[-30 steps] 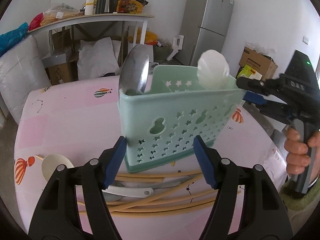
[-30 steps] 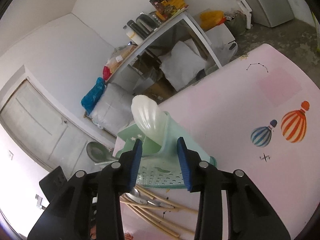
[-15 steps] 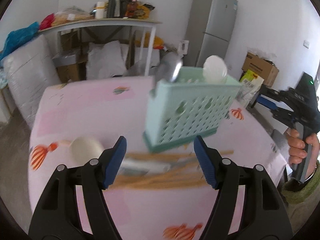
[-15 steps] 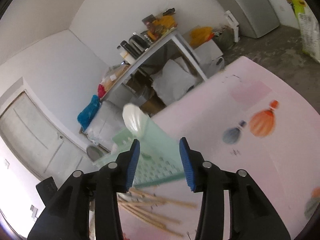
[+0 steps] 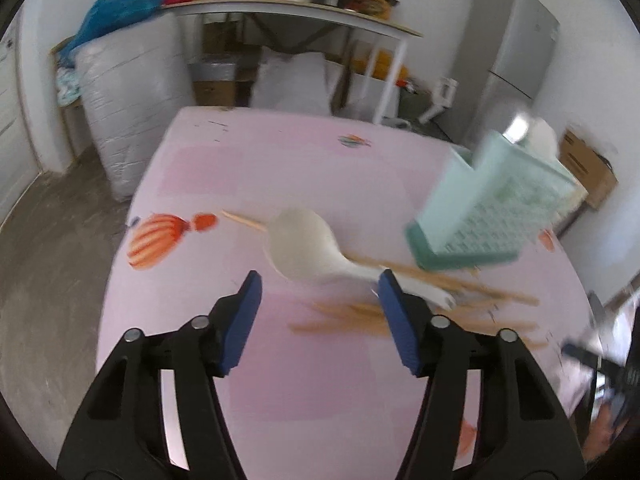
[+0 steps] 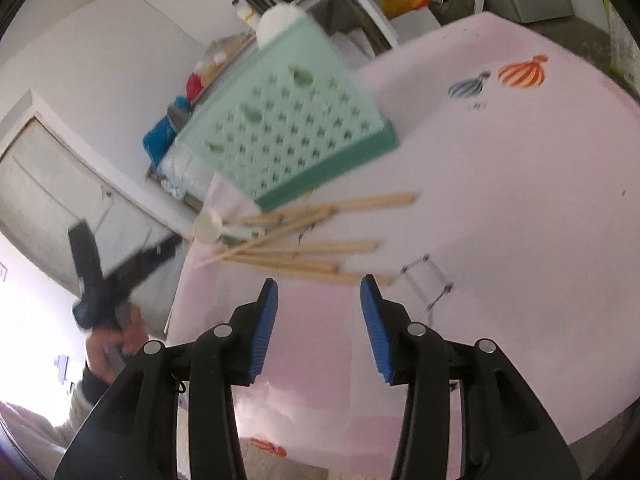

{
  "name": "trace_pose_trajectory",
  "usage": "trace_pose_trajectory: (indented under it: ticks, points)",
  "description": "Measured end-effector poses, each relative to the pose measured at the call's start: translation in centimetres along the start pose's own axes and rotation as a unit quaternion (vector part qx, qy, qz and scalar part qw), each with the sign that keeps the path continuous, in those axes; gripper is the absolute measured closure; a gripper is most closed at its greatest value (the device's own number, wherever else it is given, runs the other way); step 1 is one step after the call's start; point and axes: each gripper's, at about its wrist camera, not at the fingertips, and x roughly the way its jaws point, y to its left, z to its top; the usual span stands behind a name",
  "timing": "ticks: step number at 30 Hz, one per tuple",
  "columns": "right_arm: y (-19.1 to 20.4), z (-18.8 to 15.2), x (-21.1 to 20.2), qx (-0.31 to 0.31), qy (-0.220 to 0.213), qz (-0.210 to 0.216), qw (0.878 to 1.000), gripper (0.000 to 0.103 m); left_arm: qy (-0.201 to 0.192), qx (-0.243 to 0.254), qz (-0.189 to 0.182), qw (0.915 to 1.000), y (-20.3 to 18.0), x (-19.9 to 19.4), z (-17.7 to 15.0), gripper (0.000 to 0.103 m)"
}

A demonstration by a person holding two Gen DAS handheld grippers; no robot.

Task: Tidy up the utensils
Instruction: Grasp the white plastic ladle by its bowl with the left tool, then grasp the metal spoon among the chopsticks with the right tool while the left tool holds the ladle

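We see both grippers (image 5: 318,312) (image 6: 318,320) with jaws apart, empty; caddy (image 5: 492,208) right of frame, spoon (image 5: 316,248) apparently over blurred chopsticks (image 5: 432,300).

So there's a mint green perforated plastic utensil basket (image 5: 496,204) standing on the pink tablecloth, with star-shaped cutouts and a darker green base. A white plastic spoon head (image 6: 276,20) and a shiny metal spoon (image 5: 518,130) stick up out of its top. Right in front of the basket's base lies a loose pile of long light wooden chopsticks (image 6: 304,240), roughly side by side, some crossing. A white plastic rice ladle (image 5: 316,248) lies flat on the pile, bowl facing up, handle running toward the basket. Everything's kinda motion-blurred.
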Motion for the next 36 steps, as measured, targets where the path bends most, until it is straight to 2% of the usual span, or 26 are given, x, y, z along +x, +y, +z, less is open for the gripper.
trace_pose_trajectory:
  ticks: [2, 6, 13, 15, 16, 23, 26, 31, 34, 36]
  points:
    - [0.3, -0.2, 0.2, -0.005, 0.004, -0.001, 1.0, 0.061, 0.011, -0.01, 0.005, 0.9999, 1.1, 1.1, 1.1, 0.051]
    - [0.5, -0.3, 0.4, -0.009, 0.008, 0.004, 1.0, 0.061, 0.042, -0.031, 0.004, 0.9986, 2.7, 3.4, 2.6, 0.063]
    - [1.0, -0.5, 0.9, -0.017, 0.019, 0.002, 1.0, 0.061, 0.081, -0.067, -0.042, 0.9936, 4.1, 6.1, 2.9, 0.081]
    - [1.1, -0.5, 1.1, -0.018, 0.022, 0.003, 1.0, 0.061, 0.085, -0.073, -0.045, 0.9926, 4.1, 6.5, 2.7, 0.096]
    - [1.2, -0.6, 1.2, -0.02, 0.022, 0.003, 1.0, 0.061, 0.085, -0.076, -0.046, 0.9924, 4.1, 6.5, 2.6, 0.1]
    - [1.8, -0.8, 1.1, -0.029, 0.024, 0.001, 0.999, 0.061, 0.06, -0.1, -0.066, 0.991, 3.7, 4.8, 1.8, 0.102]
    - [2.1, -0.7, 1.2, -0.033, 0.025, 0.0, 0.999, 0.061, 0.042, -0.136, -0.097, 0.9851, 4.0, 3.2, 1.7, 0.102]
    - [3.4, -0.8, 0.6, -0.065, 0.01, -0.009, 0.998, 0.061, 0.007, -0.162, -0.13, 0.9783, 4.0, 0.0, 1.7, 0.102]
    - [4.0, -0.6, -0.4, -0.083, -0.014, -0.021, 0.996, 0.061, 0.013, -0.163, -0.132, 0.9776, 4.0, -1.2, 0.9, 0.102]
    - [4.2, 0.0, -1.2, -0.091, -0.031, -0.028, 0.995, 0.061, 0.036, -0.163, -0.127, 0.9777, 3.9, -1.4, -0.2, 0.102]
